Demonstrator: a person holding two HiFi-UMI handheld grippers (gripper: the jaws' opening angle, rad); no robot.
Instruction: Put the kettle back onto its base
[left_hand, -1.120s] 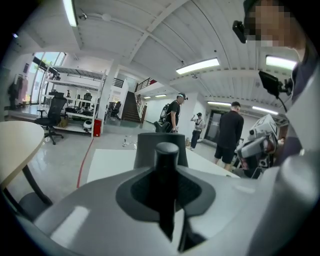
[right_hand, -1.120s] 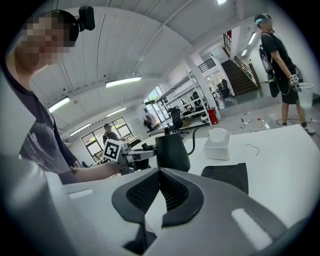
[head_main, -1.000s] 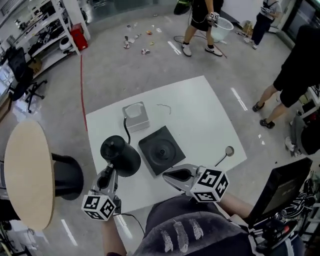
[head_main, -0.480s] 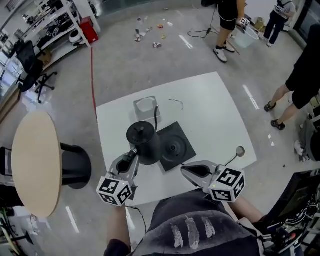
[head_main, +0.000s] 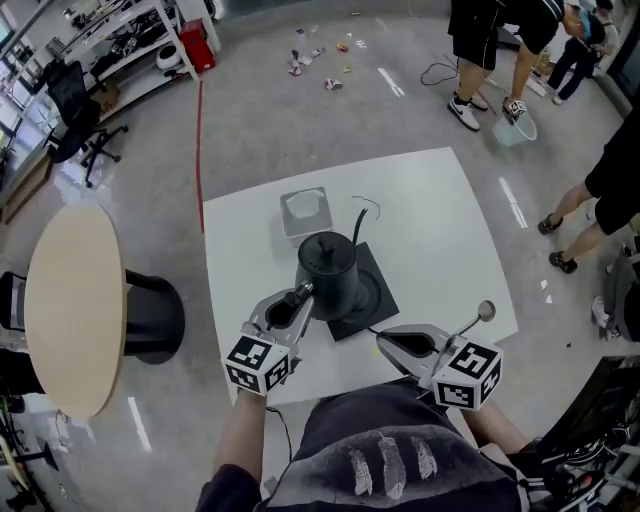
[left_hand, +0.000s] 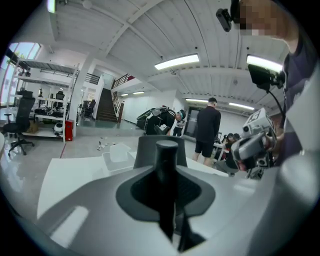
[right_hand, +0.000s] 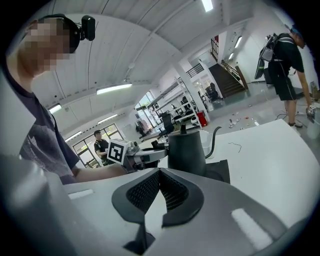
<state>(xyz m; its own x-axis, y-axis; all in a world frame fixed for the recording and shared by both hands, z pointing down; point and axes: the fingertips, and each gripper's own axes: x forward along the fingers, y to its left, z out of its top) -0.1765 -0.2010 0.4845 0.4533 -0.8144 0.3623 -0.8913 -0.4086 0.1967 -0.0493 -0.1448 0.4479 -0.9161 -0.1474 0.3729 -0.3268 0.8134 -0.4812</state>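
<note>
The left tongs (head_main: 299, 294) are clamped on the handle (left_hand: 166, 172) of the black kettle (head_main: 328, 268). The kettle is upright over the far left part of its square black base (head_main: 378, 294), near the middle of the white worktop (head_main: 440, 225); whether it rests on the base cannot be told. A white box (head_main: 303, 212) lies just beyond the kettle. The right tongs (head_main: 384, 343) hover at the worktop's near edge, right of the base, tips together with nothing between them.
</note>
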